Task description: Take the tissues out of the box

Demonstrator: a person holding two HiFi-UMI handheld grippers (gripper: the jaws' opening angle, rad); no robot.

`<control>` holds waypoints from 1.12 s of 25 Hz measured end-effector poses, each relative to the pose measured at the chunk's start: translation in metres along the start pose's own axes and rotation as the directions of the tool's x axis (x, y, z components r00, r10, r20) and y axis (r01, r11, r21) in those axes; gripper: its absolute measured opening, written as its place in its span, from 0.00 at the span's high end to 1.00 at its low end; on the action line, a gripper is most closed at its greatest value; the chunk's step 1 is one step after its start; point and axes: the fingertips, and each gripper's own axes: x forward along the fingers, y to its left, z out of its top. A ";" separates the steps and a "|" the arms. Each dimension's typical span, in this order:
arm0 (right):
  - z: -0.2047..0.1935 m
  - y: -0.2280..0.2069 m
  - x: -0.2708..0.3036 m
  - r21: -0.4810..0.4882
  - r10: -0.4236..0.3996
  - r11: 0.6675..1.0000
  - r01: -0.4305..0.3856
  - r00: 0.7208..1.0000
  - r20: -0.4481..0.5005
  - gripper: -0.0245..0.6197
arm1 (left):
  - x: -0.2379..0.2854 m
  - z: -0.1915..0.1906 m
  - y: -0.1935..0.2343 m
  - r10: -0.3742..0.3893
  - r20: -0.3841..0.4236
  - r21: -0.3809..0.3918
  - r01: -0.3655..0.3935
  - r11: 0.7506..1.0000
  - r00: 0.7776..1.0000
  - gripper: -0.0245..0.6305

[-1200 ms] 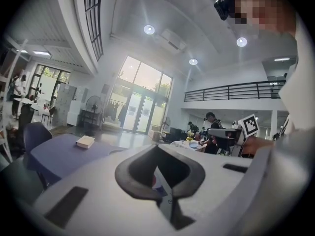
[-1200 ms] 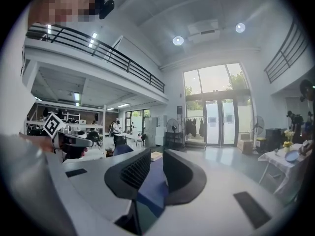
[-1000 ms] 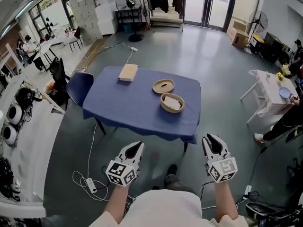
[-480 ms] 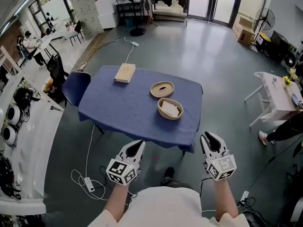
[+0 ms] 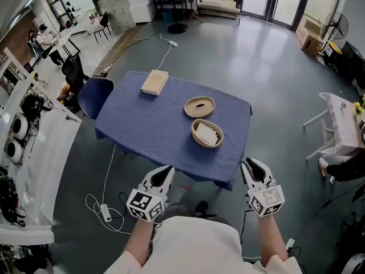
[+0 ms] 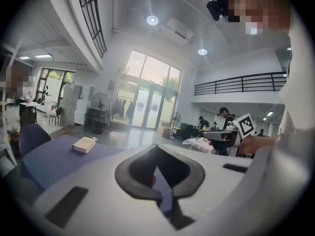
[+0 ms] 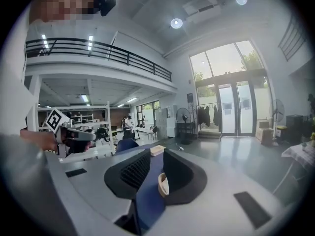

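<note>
Left gripper (image 5: 166, 170) and right gripper (image 5: 254, 165) hover low in frame, jaws apart, empty. The tissues (image 5: 207, 134) lie mid-frame in the round box (image 5: 195, 129). I'd worry a one-sided pull drags that light box along.

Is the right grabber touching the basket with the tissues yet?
Apart. The head view shows the right gripper held short of the blue table, with a stretch of tabletop between it and the tissue basket.
</note>
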 end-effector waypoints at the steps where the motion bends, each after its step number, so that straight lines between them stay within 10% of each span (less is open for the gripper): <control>1: -0.001 -0.003 0.006 0.003 0.008 1.000 -0.008 1.000 -0.007 0.80 | 0.006 0.000 0.003 0.002 -0.005 -0.001 -0.002 1.000 1.000 0.95; 28: -0.039 -0.077 0.303 0.074 -0.058 0.994 0.075 0.976 -0.209 0.79 | 0.245 0.027 0.234 -0.209 -0.143 0.002 0.211 0.977 0.967 0.95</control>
